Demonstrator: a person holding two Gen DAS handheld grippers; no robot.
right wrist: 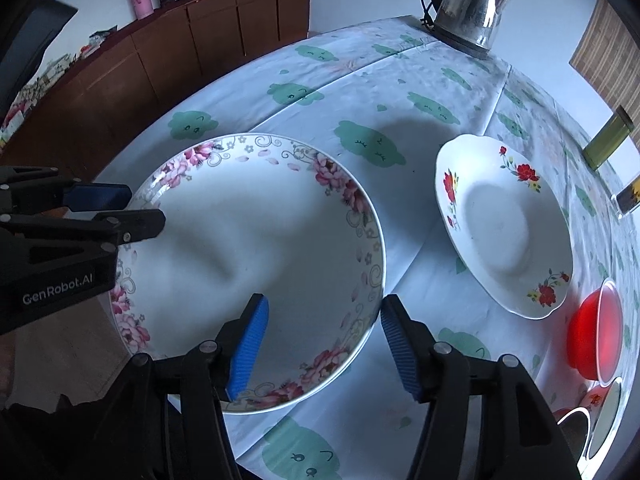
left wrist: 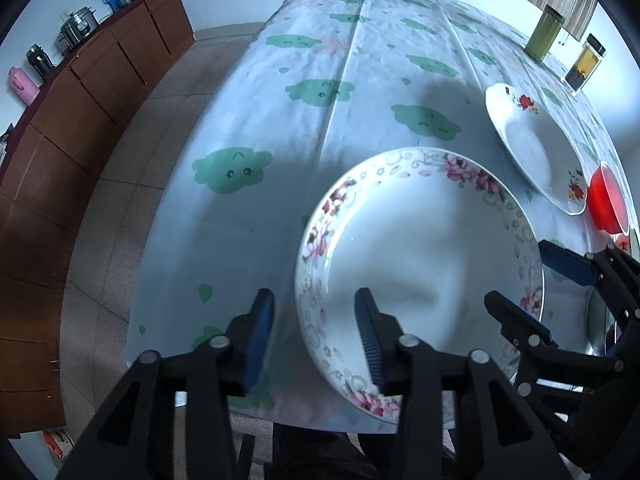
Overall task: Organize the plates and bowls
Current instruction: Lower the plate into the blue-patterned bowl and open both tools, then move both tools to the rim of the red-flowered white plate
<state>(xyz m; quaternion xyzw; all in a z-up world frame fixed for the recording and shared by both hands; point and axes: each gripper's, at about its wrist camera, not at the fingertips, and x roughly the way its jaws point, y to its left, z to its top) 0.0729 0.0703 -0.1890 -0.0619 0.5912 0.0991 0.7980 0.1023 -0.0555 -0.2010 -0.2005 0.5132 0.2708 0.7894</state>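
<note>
A large white plate with pink flowers on its rim (left wrist: 420,248) (right wrist: 256,240) lies flat on the cloud-print tablecloth (left wrist: 248,120), near the table's front edge. My left gripper (left wrist: 314,296) (right wrist: 140,208) straddles its left rim, one finger outside and one over the plate. Both pads stand clear of the rim. My right gripper (right wrist: 325,300) (left wrist: 520,276) straddles the opposite rim the same way, with the rim close to its outer finger (right wrist: 400,344). A smaller white plate with red flowers (left wrist: 528,148) (right wrist: 504,228) lies to the right, and a red bowl (left wrist: 606,200) (right wrist: 592,340) beyond it.
A steel kettle (right wrist: 468,8) stands at the table's far end. A green canister (left wrist: 544,34) and a clear jar (left wrist: 584,64) stand along the right side. More dishes (right wrist: 600,420) crowd the near right corner. A wooden cabinet (left wrist: 80,120) runs along the left wall.
</note>
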